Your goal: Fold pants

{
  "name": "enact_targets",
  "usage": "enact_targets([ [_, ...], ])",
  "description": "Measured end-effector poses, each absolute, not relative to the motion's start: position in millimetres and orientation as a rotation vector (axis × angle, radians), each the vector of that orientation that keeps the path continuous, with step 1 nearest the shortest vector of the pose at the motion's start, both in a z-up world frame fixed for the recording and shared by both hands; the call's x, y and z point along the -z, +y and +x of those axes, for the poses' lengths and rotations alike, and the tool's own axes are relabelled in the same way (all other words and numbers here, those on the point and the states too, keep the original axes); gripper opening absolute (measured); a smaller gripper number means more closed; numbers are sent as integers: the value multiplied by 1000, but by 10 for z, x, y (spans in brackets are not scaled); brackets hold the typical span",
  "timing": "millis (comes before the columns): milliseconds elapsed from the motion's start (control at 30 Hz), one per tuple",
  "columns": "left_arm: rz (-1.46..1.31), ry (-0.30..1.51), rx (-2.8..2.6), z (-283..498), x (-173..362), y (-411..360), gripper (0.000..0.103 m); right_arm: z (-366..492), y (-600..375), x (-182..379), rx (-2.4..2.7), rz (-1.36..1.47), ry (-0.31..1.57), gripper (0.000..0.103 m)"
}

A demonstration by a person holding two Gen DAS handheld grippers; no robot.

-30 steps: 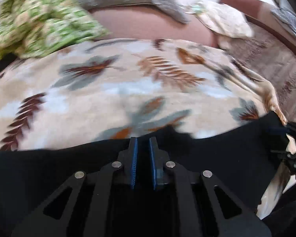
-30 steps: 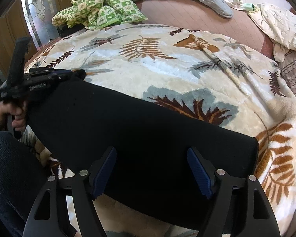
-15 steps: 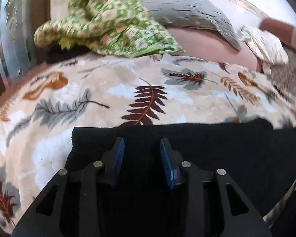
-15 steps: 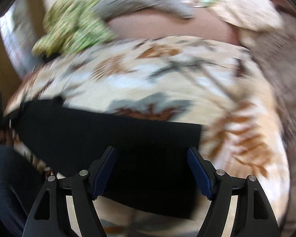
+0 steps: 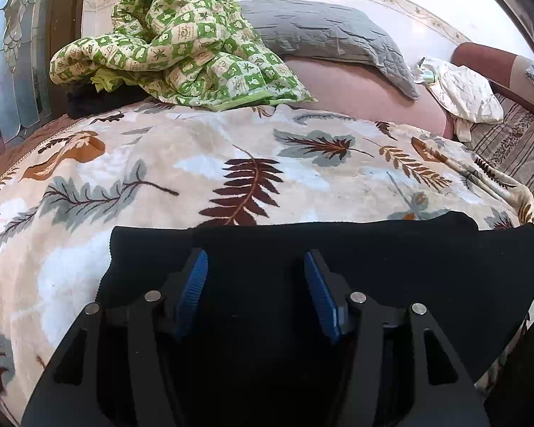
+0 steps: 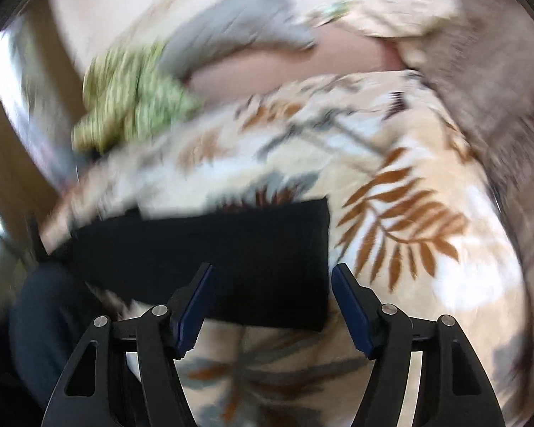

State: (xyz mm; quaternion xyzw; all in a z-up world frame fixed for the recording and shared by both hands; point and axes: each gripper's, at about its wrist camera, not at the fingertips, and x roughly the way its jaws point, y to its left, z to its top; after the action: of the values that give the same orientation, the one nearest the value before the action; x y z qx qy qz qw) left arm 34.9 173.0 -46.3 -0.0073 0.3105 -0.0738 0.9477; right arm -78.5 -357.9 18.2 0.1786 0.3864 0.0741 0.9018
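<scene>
Left wrist view shows the left gripper [image 5: 255,267] with its blue-padded fingers [image 5: 192,284] spread apart and holding nothing, poised over the folded black fabric pants [image 5: 373,267]. These lie flat across the near edge of the cream leaf-patterned fleece blanket [image 5: 195,163] on the bed. Beyond sit a crumpled green checked quilt [image 5: 181,46] and a grey quilted pillow [image 5: 324,32]. Right wrist view, blurred, shows the right gripper [image 6: 272,291] likewise wide and empty over the pants' right end.

The pants [image 5: 373,263] are lying on the near edge of my blanket [image 5: 195,163]; the quilt [image 5: 181,42] is sitting behind it.
</scene>
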Motion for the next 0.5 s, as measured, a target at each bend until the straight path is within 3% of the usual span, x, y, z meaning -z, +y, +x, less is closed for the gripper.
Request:
enact_targets([
  [67,-13,632,150,353,461,1737,56,-871,-3742,-144,-145,563,758,77],
  [267,-12,631,149,349,460,1731,56,-957,-4060,343,-162,1065,750,77],
  [367,-11,630,149,349,462,1730,56,-895,-4106,519,-146,1165,789,75],
  [500,-11,630,150,349,463,1730,56,-772,-4025,498,-117,1088,838,77],
])
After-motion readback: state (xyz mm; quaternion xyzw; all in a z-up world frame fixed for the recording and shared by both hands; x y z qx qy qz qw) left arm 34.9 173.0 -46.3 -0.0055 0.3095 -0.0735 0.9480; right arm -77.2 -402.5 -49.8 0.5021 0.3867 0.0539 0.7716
